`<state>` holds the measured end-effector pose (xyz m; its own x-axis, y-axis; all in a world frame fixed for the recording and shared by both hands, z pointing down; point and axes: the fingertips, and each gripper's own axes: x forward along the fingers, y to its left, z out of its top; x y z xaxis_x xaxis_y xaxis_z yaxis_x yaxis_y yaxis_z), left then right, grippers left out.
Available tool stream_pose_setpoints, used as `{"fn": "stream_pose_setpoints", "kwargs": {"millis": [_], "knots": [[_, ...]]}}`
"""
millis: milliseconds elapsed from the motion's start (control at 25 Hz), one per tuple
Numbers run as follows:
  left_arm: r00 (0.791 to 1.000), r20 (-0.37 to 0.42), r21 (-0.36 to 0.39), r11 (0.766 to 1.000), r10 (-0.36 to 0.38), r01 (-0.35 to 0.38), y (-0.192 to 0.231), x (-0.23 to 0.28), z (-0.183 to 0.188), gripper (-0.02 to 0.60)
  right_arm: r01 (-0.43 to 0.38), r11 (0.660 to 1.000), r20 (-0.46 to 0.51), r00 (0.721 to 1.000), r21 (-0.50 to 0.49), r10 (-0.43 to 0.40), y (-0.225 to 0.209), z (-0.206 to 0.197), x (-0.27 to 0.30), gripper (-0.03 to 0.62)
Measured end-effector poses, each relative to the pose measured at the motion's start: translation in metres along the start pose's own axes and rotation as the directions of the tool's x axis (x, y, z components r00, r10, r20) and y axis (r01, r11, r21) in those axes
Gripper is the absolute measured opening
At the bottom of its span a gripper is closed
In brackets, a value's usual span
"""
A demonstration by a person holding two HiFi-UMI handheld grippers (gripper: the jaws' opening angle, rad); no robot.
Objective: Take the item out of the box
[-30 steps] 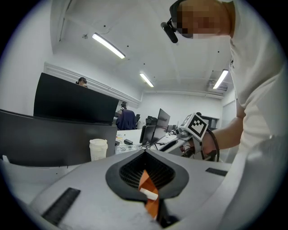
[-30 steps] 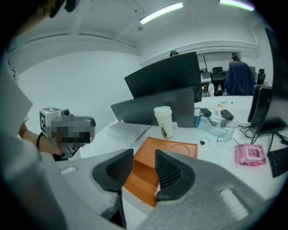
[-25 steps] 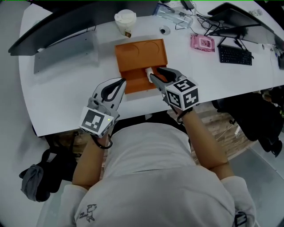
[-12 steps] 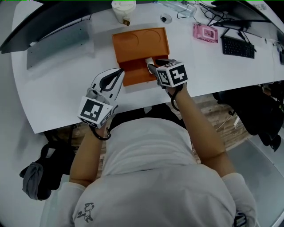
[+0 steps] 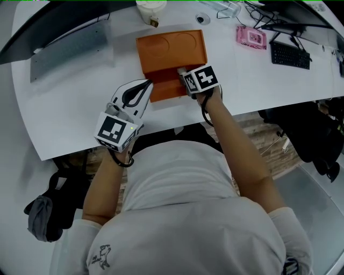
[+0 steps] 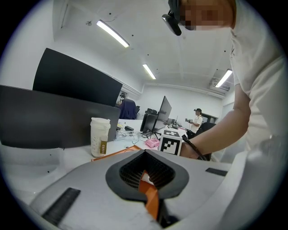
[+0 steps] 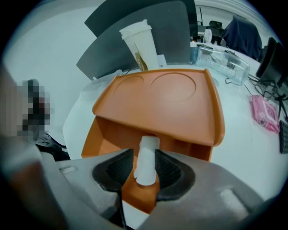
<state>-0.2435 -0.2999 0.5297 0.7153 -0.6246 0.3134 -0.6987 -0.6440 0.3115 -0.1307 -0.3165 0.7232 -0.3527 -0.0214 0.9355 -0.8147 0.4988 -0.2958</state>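
Observation:
An orange box (image 5: 171,49) lies on the white table (image 5: 75,107) with its lid (image 7: 166,99) flipped back, two round recesses in the lid. My left gripper (image 5: 146,84) is shut on the box's near left edge; in the left gripper view an orange strip (image 6: 150,197) sits pinched between the jaws. My right gripper (image 5: 185,72) is over the box's open tray (image 7: 108,139), shut on a white cylinder (image 7: 146,159) that stands upright between its pads. In the head view the marker cube hides most of the cylinder.
A paper cup (image 5: 149,9) stands just behind the box. A pink packet (image 5: 251,36) and a black keyboard (image 5: 290,55) lie to the right, a grey panel (image 5: 70,45) to the left. A clear plastic case (image 7: 220,58) sits at the back. The table's front edge runs just under both grippers.
My right gripper has moved forward over the box and tipped up, marker cube now facing the head camera, with the white cylinder still in it. The left gripper has stayed on the box edge.

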Motion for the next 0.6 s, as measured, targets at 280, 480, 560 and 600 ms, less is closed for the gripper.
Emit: {"fn": "stream_pose_setpoints", "kwargs": {"millis": [280,480,560,600], "knots": [[1.000,-0.006,-0.007,1.000,0.000,0.000,0.005,-0.003,-0.007,-0.002,0.025,1.000,-0.064,0.998,-0.017,-0.026,-0.003,-0.003,0.017,0.155],[1.000,-0.005,-0.014,1.000,0.010,-0.010,0.009,-0.006,-0.009,-0.002,0.036,0.998,-0.094,0.995,-0.043,-0.039,-0.002,-0.007,0.026,0.135],[1.000,-0.003,-0.017,1.000,0.014,-0.014,0.010,-0.008,-0.009,-0.002,0.040,0.998,-0.095,0.995,-0.051,-0.045,-0.002,-0.008,0.026,0.133],[1.000,-0.002,-0.018,1.000,0.017,-0.017,0.011,-0.009,-0.009,-0.002,0.041,0.998,-0.095,0.994,-0.053,-0.046,-0.001,-0.007,0.026,0.132]]}}
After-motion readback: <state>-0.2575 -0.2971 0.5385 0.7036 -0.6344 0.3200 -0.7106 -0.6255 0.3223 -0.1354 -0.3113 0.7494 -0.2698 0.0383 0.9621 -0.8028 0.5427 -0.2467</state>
